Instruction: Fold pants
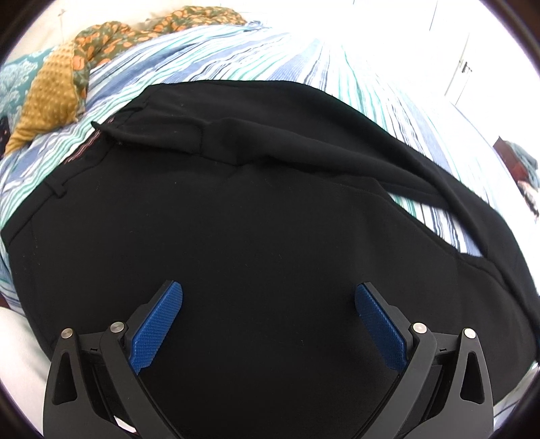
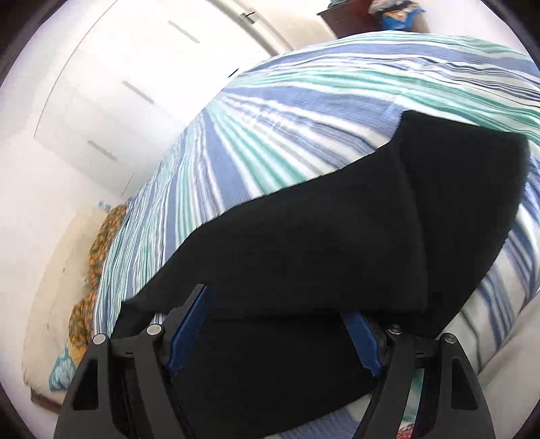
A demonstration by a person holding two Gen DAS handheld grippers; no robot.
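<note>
Black pants lie spread on a striped bedsheet, with the waistband and a belt loop at the left and one leg folded over along the top. My left gripper hovers open just above the seat of the pants, its blue pads wide apart and gripping nothing. In the right wrist view a pant leg runs up to its hem at the upper right. My right gripper stands wide; black cloth lies between its jaws and covers the right fingertip, and the pads do not press on it.
A crumpled orange-patterned cloth and a mustard dotted cloth lie at the head of the bed. White wardrobe doors stand beyond the bed. Dark wooden furniture with clutter on it sits at the far side. Bare striped sheet surrounds the pants.
</note>
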